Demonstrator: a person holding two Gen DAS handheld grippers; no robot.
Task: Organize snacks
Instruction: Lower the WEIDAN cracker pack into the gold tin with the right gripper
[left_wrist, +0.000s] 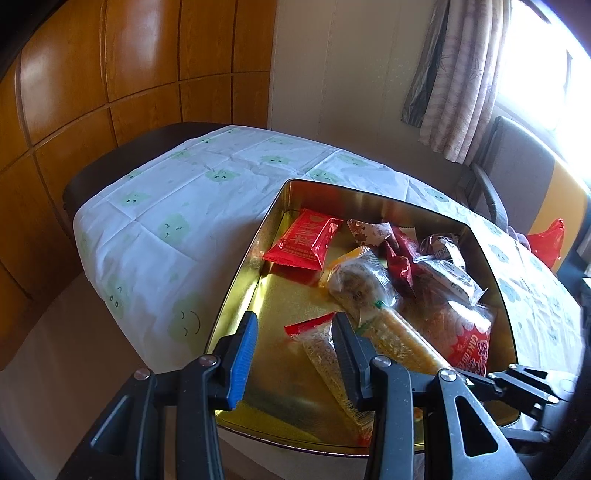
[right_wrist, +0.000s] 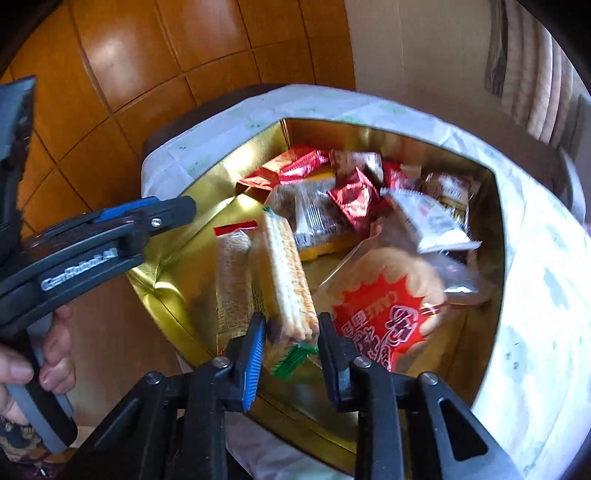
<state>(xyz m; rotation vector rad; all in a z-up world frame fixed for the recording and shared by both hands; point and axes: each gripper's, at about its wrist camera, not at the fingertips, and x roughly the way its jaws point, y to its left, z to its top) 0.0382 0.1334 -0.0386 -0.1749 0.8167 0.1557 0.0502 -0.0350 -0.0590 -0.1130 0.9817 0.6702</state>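
A gold tin (left_wrist: 236, 295) (right_wrist: 177, 266) stands on the table, holding several wrapped snacks. My right gripper (right_wrist: 291, 343) is shut on the near end of a long clear cracker pack (right_wrist: 288, 273) (left_wrist: 402, 339), which leans up out of the tin. Beside it lie a red-topped grain bar (right_wrist: 232, 273) (left_wrist: 317, 347) and a red-printed cake bag (right_wrist: 384, 306) (left_wrist: 469, 343). A red packet (left_wrist: 306, 240) rests at the tin's far left. My left gripper (left_wrist: 295, 321) (right_wrist: 162, 218) hangs open over the tin's near left corner, nothing between its pads; a hand holds its grip.
The table wears a white cloth with green cartoon prints (left_wrist: 166, 206). Wooden wall panels (left_wrist: 92, 74) rise behind on the left. A chair (left_wrist: 517, 166), a curtain (left_wrist: 461, 74) and a red bag (left_wrist: 550, 240) are at the right.
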